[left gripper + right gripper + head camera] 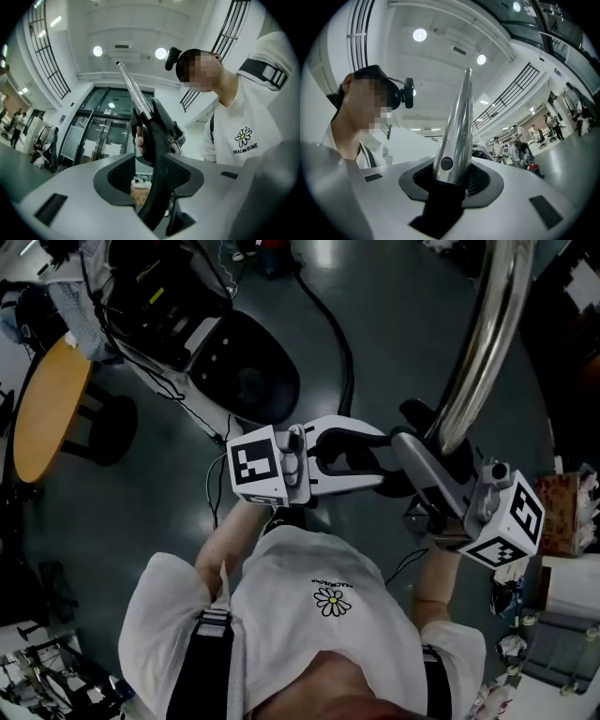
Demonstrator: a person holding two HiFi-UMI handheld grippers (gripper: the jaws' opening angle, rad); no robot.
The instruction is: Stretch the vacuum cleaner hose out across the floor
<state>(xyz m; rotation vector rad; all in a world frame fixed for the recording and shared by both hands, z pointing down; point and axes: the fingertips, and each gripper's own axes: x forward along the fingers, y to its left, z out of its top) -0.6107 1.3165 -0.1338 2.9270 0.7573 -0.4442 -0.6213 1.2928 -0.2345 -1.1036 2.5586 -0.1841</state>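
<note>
- Head view: the hose [330, 320] lies as a black curve on the floor [403, 334]. It runs from beside the canister [246, 376] down toward the two claws in front of me.
- Head view: I judge the hose light, ribbed and springy, so it is likely to recoil when pulled. The rigid end is the sound place to take hold, not the soft run.
- Head view: the left claw [382, 463] and the right claw [412, 470] meet at the black handle [414, 414]. The chrome wand [487, 334] rises from there toward the top edge of the view, clear of the floor.
- Left gripper view: the left claw [150, 174] is drawn nearly together, its pads pinching the curved black handle [157, 140]. The wand [133, 91] extends beyond it. I judge this moulded part stiff, with good purchase.
- Right gripper view: the right claw [452, 176] stands part spread and is clamped on the wand [457, 122], just above its black collar [440, 206].
- Right gripper view: the polished metal looks slippery, and I judge it could turn in the pads under load.
</note>
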